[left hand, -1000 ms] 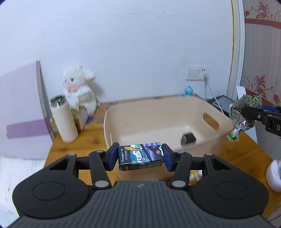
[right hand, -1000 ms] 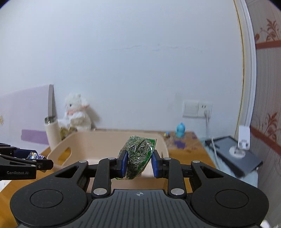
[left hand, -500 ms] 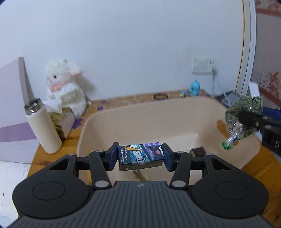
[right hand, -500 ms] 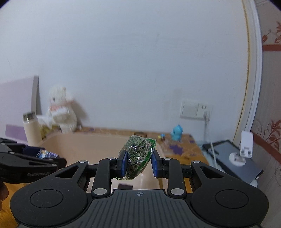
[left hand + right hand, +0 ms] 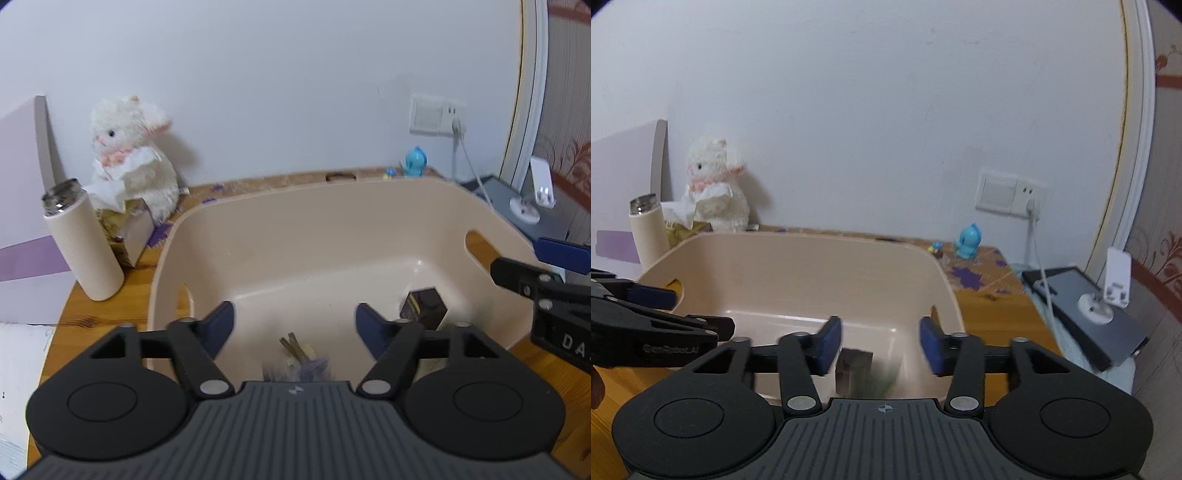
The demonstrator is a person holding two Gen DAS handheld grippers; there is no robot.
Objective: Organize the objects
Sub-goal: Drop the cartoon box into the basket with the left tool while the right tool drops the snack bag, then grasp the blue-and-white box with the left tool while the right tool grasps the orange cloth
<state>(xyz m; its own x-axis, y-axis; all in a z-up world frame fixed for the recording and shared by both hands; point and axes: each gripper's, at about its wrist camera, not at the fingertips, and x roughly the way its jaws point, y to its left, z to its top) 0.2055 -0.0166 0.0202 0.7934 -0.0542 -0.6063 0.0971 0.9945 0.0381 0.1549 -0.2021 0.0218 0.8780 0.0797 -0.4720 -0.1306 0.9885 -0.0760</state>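
A beige plastic bin [image 5: 332,221] [image 5: 798,258] stands on the wooden table. My left gripper [image 5: 294,325] is open and empty above the bin's near-left part. The cartoon-printed box [image 5: 295,365] lies blurred in the bin just under it, beside some small sticks. My right gripper [image 5: 880,343] is open and empty over the bin's right part; it shows at the right edge of the left wrist view [image 5: 535,273]. The green packet [image 5: 884,380] is a blur inside the bin beneath it. A small dark box [image 5: 424,308] [image 5: 853,369] sits on the bin floor.
A white plush toy [image 5: 133,162] and a cream thermos [image 5: 79,243] stand left of the bin by a tissue box. A blue figurine [image 5: 967,245], wall socket with cable [image 5: 1008,194], tablet [image 5: 1086,306] and white stand [image 5: 1108,291] are to the right.
Both grippers opened over the bin. The cartoon box left my left gripper and the green packet left my right gripper; both dropped into the bin.
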